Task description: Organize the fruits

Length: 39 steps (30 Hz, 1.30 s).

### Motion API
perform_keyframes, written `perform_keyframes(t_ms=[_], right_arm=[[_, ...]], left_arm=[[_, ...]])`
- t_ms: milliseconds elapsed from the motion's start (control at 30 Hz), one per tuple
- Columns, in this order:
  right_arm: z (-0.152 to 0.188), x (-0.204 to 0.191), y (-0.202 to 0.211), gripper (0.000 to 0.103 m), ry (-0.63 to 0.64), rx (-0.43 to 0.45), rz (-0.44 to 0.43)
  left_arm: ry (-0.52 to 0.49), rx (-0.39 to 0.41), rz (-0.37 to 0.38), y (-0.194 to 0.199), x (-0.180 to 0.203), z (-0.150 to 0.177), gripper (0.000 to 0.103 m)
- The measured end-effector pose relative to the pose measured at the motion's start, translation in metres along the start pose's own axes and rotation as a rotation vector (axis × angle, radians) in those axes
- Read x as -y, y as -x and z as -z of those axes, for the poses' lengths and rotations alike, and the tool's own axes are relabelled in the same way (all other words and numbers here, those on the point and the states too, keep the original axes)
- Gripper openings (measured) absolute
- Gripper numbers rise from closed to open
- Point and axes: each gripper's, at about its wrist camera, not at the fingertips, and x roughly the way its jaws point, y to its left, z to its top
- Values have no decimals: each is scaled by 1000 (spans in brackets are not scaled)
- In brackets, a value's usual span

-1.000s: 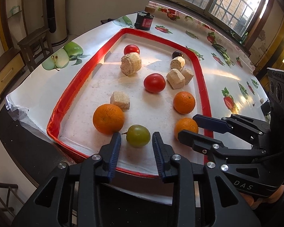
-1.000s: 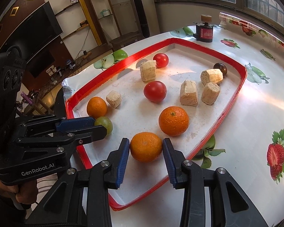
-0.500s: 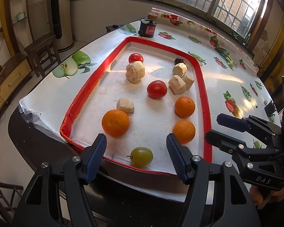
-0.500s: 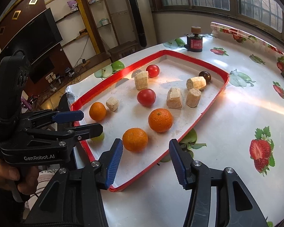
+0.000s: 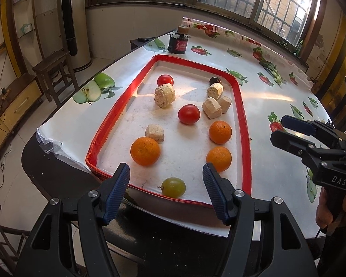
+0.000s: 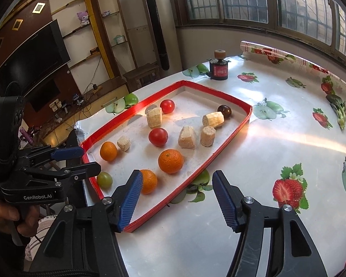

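A red-rimmed tray [image 5: 241,115] on the worktop [image 5: 276,97] holds the fruit. Both grippers have just been opening, nothing between them: left gripper [image 5: 166,180] above a green grape [image 5: 173,186] at the tray's near edge, right gripper [image 6: 177,188] beside an orange [image 6: 150,181].

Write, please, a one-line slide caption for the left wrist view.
Open left gripper above a green grape in the red-rimmed tray holding oranges, tomatoes and cork-like blocks.
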Motion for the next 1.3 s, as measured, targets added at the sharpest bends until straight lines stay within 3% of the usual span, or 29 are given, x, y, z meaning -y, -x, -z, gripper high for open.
perform_keyframes(t_ms=[267, 333, 433, 900, 1300], right_arm=[[-11, 6, 13, 82, 57, 34, -3], [-11, 8, 15, 85, 66, 42, -13], [-11, 12, 16, 87, 71, 41, -43], [-5, 14, 20, 92, 173, 56, -159], [8, -7, 24, 95, 292, 68, -158]], left_arm=[[-34, 16, -29, 10, 2, 5, 65], [-47, 21, -40, 11, 4, 6, 70], [-60, 38, -58, 15, 5, 9, 78], [-82, 55, -88, 23, 6, 20, 78], [-89, 84, -64, 29, 10, 26, 78]])
